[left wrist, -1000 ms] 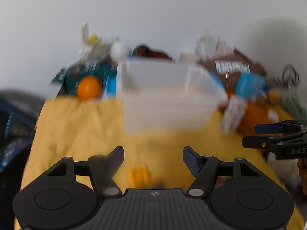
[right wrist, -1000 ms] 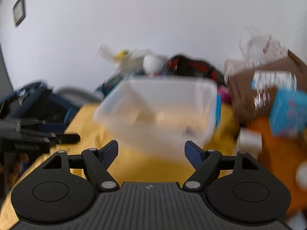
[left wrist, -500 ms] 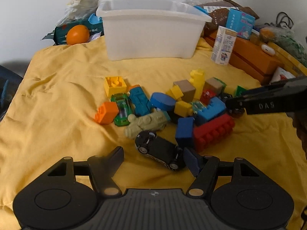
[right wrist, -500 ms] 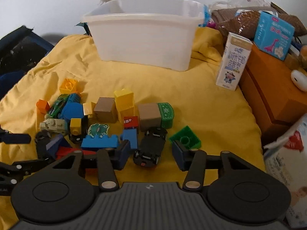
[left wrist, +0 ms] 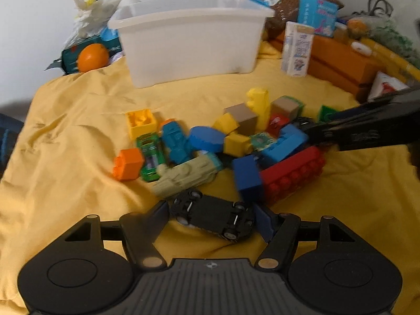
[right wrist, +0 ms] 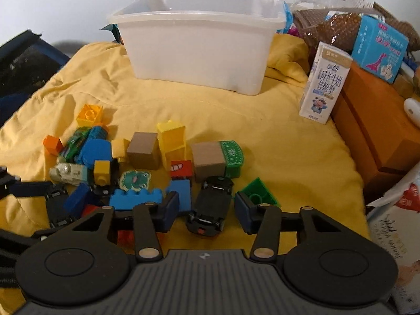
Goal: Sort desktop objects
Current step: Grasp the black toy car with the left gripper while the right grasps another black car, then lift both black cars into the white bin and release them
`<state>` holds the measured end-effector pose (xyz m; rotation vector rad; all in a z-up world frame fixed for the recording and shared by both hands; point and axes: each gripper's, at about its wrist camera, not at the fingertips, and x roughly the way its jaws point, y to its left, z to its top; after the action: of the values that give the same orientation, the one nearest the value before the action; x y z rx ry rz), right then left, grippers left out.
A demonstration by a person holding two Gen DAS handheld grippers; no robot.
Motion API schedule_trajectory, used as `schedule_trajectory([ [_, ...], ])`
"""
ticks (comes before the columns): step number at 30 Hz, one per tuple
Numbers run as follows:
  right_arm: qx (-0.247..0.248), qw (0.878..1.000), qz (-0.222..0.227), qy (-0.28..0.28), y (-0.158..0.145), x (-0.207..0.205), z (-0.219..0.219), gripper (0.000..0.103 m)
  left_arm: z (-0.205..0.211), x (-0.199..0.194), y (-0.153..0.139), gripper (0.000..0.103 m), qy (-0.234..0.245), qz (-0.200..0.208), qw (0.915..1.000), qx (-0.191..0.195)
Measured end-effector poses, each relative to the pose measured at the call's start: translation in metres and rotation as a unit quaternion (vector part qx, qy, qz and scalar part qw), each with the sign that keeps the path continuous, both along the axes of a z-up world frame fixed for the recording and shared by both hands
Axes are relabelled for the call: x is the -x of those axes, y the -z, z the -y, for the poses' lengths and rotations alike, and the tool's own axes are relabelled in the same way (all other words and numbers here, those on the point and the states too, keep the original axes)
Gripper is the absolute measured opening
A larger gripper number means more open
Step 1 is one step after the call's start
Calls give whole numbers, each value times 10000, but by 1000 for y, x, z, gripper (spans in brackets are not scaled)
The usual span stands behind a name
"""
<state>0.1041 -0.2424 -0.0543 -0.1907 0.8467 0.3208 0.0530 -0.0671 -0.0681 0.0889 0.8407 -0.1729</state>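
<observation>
Left wrist view, left to right: orange fruit (left wrist: 93, 57) at the back left on a teal packet, white plastic bin (left wrist: 191, 42) behind the toy pile, milk carton (left wrist: 296, 50) to its right against the orange boxes (left wrist: 338, 63). All of it on a yellow cloth (left wrist: 65, 157).

Pile, left to right: orange brick (left wrist: 127, 163), green toy car (left wrist: 150, 157), yellow hollow brick (left wrist: 141, 122), teal toy car (left wrist: 175, 141), pale green toy train (left wrist: 185, 176), blue round block (left wrist: 206, 138), brown cube (left wrist: 241, 118), dark blue brick (left wrist: 247, 177), red long brick (left wrist: 292, 173).

Left gripper (left wrist: 211, 216) — fingers apart, one on each side of an upside-down black toy car (left wrist: 212, 214), tips at or nearly at its ends; cannot tell if they grip it. Car lies on the cloth just in front of the pile.

Right gripper (right wrist: 206, 207) — fingers apart, straddling a second black toy car (right wrist: 211, 207), also wheels up, gap visible on both sides, not clamped. Green flat brick (right wrist: 258, 194) just beside its right finger, blue studded brick (right wrist: 136, 199) beside its left finger. Frog tile (right wrist: 134, 179) behind that. Brown-and-green block (right wrist: 215, 158) just behind this car. Bin (right wrist: 199, 42) well apart, at the back.

Right gripper seen from the left wrist view as a dark blurred bar (left wrist: 367, 131) reaching into the pile's right side.
</observation>
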Motion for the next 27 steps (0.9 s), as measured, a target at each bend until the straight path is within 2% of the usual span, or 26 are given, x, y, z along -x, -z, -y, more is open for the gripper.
schedule_trajectory([
  [2, 57, 9999, 81, 92, 0, 6, 6, 50, -3, 1, -1, 72, -41, 9, 9999, 118],
  [5, 122, 9998, 35, 139, 6, 10, 10, 50, 2, 1, 1, 72, 67, 14, 10000, 40],
  [9, 233, 9994, 261, 23, 6, 2, -3, 53, 4, 2, 3, 72, 191, 76, 9998, -51],
  [12, 256, 9991, 262, -215, 3, -2, -12, 47, 0, 3, 1, 69, 243, 107, 9996, -50],
  [16, 397, 9982, 333, -302, 3, 7, -12, 47, -5, 4, 2, 69, 189, 97, 9998, 3],
  [20, 166, 9998, -19, 83, 15, -5, 1, 47, -6, 3, 2, 69, 219, 107, 9997, 40],
  [21, 104, 9999, 7, 73, 16, -6, 3, 43, -6, 4, 2, 69, 258, 133, 9996, 17],
  [22, 83, 10000, 11, 4, 16, -7, 3, 33, -7, 5, 1, 69, 276, 160, 9995, -13],
  [24, -30, 9999, 24, -122, 12, -7, 4, 33, -9, 8, -2, 69, 249, 214, 9995, -7],
  [27, -181, 9997, 122, -118, 3, -2, 9, 33, -16, 10, -17, 69, 49, 331, 9992, 203],
])
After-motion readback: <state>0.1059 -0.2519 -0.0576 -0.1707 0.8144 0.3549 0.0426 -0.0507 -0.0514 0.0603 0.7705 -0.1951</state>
